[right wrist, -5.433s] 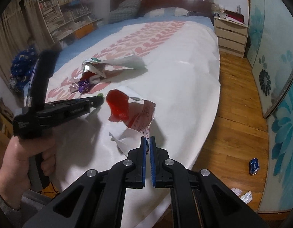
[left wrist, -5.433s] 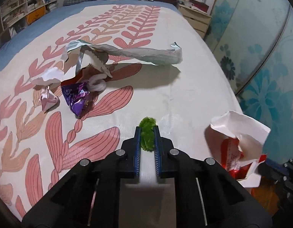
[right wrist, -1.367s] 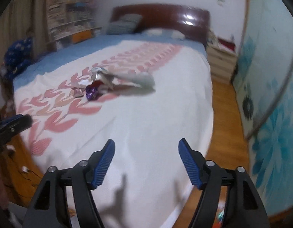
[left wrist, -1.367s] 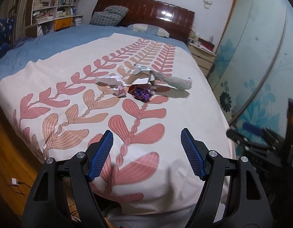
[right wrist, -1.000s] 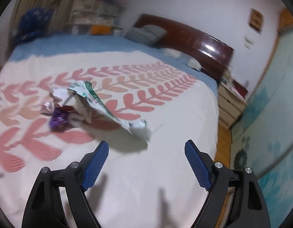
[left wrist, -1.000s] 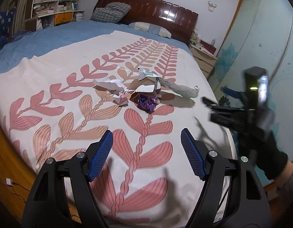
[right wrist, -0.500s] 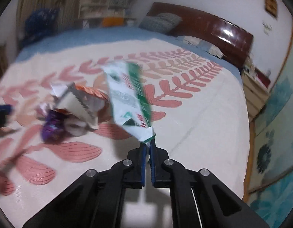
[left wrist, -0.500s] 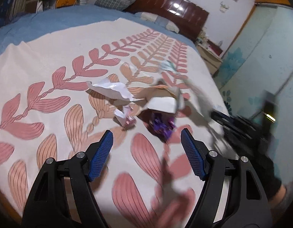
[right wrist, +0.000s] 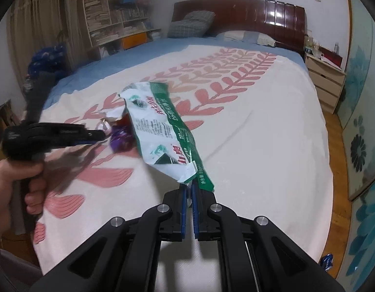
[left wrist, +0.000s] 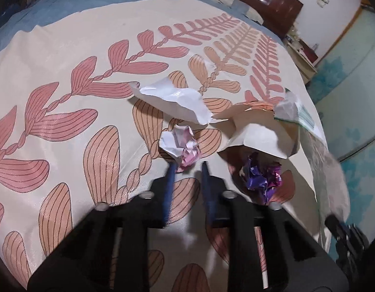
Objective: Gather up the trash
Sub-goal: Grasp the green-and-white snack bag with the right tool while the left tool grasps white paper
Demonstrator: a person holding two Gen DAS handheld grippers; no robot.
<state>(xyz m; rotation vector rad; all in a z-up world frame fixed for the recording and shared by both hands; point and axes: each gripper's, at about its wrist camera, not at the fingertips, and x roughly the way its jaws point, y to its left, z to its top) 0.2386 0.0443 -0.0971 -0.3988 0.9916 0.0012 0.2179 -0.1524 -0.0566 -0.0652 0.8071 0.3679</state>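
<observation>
Both grippers have dropped onto the pile: right gripper (right wrist: 189,189) now clamps the wrapper (right wrist: 160,131); left gripper (left wrist: 187,168) is closing around the pink wad (left wrist: 182,146), so two pieces are nearly collected.

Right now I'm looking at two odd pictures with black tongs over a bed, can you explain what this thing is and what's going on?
There is no robot here: a person holds a two-finger gripper in each hand, and each gripper carries a wide-angle camera looking along its fingers. One picture is from the left one, the other from the right.

The left gripper hangs over a bedspread with a leaf pattern. Its jaws are closing around a small pink and white crumpled wrapper. Nearby lie a purple foil wrapper and torn white paper.

The right gripper is shut on the end of a long green and white plastic bag, lifted off the bed. In that view the person's hand also shows, holding the left gripper.
</observation>
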